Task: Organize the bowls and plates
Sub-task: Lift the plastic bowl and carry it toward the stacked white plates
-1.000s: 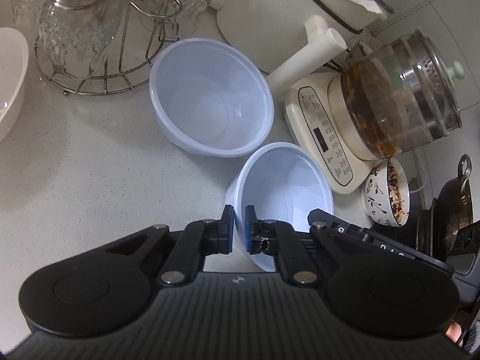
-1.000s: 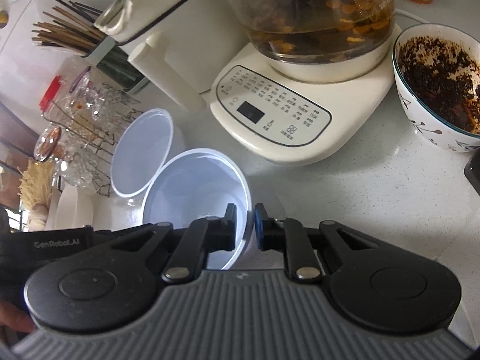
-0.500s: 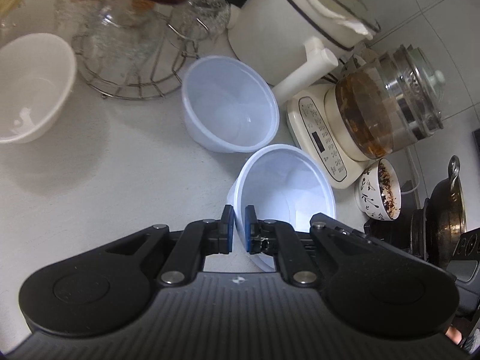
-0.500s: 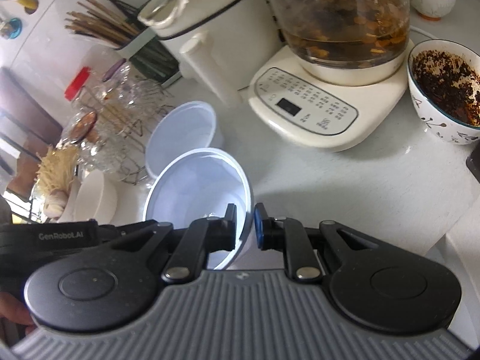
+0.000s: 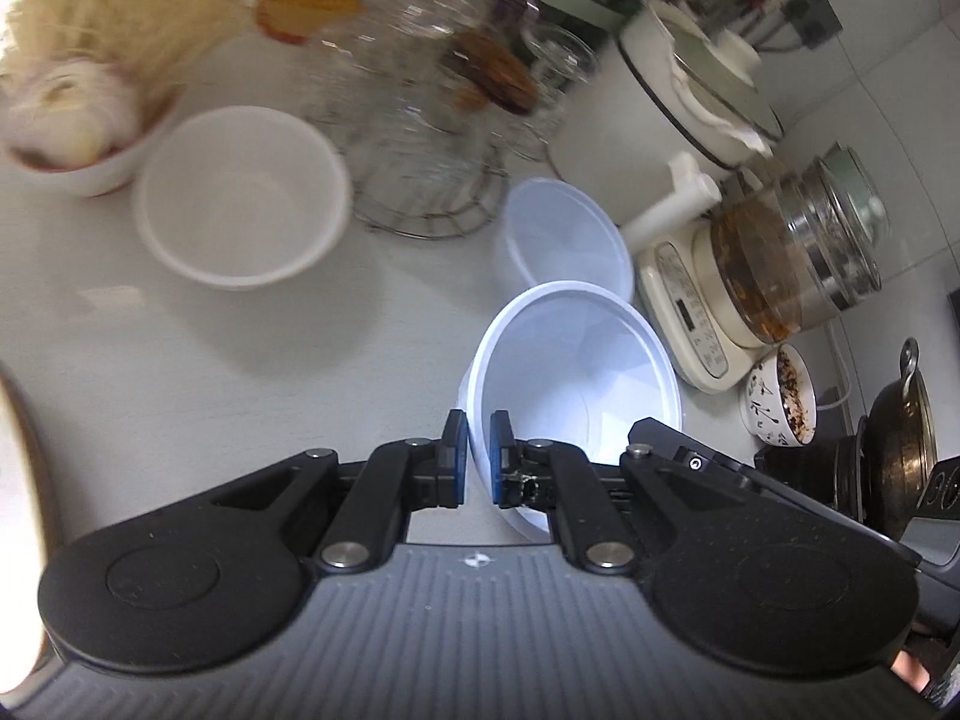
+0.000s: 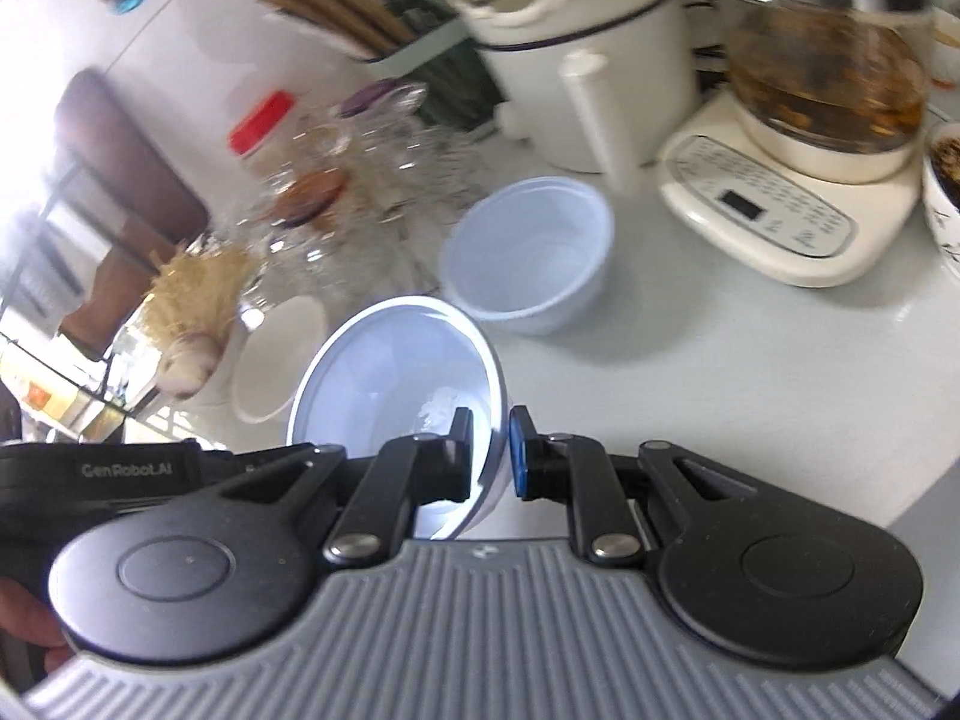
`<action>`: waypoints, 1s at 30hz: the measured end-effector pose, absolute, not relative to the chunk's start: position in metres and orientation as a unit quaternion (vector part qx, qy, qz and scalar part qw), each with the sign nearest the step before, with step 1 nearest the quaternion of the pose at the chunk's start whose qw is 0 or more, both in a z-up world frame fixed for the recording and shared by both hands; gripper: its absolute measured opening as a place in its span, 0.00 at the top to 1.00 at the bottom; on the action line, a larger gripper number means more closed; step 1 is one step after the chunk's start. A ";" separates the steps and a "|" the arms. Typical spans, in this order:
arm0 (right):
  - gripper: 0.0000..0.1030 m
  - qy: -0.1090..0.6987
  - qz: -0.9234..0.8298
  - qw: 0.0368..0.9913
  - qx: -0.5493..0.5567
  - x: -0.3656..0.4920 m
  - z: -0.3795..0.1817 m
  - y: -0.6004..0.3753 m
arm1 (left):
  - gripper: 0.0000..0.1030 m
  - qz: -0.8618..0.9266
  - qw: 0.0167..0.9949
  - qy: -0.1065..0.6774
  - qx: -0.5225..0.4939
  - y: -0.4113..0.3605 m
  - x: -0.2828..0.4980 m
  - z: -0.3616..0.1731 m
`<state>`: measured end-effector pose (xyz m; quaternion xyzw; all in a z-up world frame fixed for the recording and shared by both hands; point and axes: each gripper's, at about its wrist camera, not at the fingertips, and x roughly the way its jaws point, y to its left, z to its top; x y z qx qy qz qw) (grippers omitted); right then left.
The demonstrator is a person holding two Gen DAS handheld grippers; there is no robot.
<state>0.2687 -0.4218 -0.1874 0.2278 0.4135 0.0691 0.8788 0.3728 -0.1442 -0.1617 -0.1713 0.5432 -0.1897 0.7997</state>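
Observation:
A pale blue plastic bowl is held off the counter between both grippers. My left gripper is shut on its near-left rim, one pad inside and one outside the wall. In the right wrist view the same bowl tilts, and my right gripper is shut on its right rim. A second pale blue bowl stands upright on the counter behind it. To the left sits an empty white bowl.
A wire rack of glasses stands behind the bowls. A white pot, a glass kettle on its base, a patterned bowl with dark contents and a dark pot line the right. A filled bowl sits far left.
Both grippers have risen and pulled back leftward with the blue bowl, away from the kettle. The white bowl and the filled bowl have come into view.

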 end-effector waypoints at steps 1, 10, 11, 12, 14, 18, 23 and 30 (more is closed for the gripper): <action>0.85 0.413 0.073 0.879 0.226 0.268 -0.185 -0.415 | 0.92 -0.187 0.801 0.542 -0.173 -0.136 0.371 -0.160; 0.85 0.415 0.092 0.882 0.203 0.264 -0.176 -0.361 | 0.92 -0.171 0.809 0.534 -0.178 -0.081 0.362 -0.149; 0.85 0.417 0.093 0.881 0.203 0.263 -0.176 -0.357 | 0.92 -0.171 0.809 0.534 -0.178 -0.077 0.362 -0.149; 0.85 0.418 0.093 0.880 0.203 0.262 -0.177 -0.353 | 0.91 -0.171 0.809 0.534 -0.177 -0.073 0.361 -0.149; 0.85 0.421 0.091 0.879 0.205 0.261 -0.178 -0.347 | 0.91 -0.171 0.807 0.536 -0.177 -0.067 0.361 -0.150; 0.85 0.428 0.086 0.876 0.207 0.257 -0.181 -0.332 | 0.91 -0.171 0.804 0.542 -0.173 -0.053 0.359 -0.153; 0.85 0.434 0.081 0.874 0.204 0.252 -0.188 -0.316 | 0.91 -0.165 0.799 0.552 -0.173 -0.039 0.355 -0.163; 0.85 0.445 0.078 0.871 0.193 0.249 -0.193 -0.303 | 0.91 -0.161 0.801 0.552 -0.168 -0.029 0.351 -0.168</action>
